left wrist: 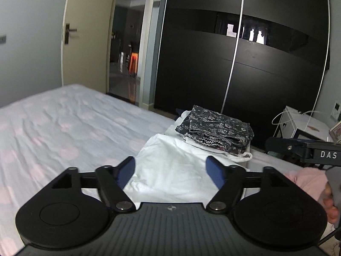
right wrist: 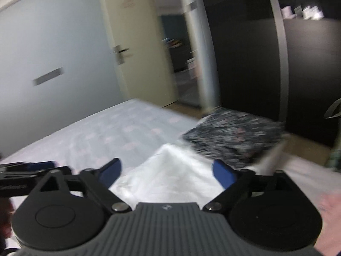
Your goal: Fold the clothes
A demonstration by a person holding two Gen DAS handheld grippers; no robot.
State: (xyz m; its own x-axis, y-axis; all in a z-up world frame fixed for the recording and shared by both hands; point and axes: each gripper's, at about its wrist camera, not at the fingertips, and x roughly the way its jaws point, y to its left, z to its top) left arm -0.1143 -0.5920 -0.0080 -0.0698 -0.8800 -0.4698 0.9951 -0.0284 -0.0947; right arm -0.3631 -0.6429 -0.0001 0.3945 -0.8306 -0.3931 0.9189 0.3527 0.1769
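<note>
A folded white garment lies flat on the bed, beyond and below my left gripper, whose blue-padded jaws stand wide apart with nothing between them. Behind it sits a stack of folded clothes topped by a dark floral garment. My right gripper is also open and empty, above the same white garment; the dark floral stack shows blurred at its right. The right gripper's body enters the left wrist view from the right edge. The left gripper's tip shows at the left edge of the right wrist view.
The bed has a pale sheet with pink dots and stretches away to the left. A black sliding wardrobe stands behind, an open door at the left, a white side table at the right. A hand holds the right gripper.
</note>
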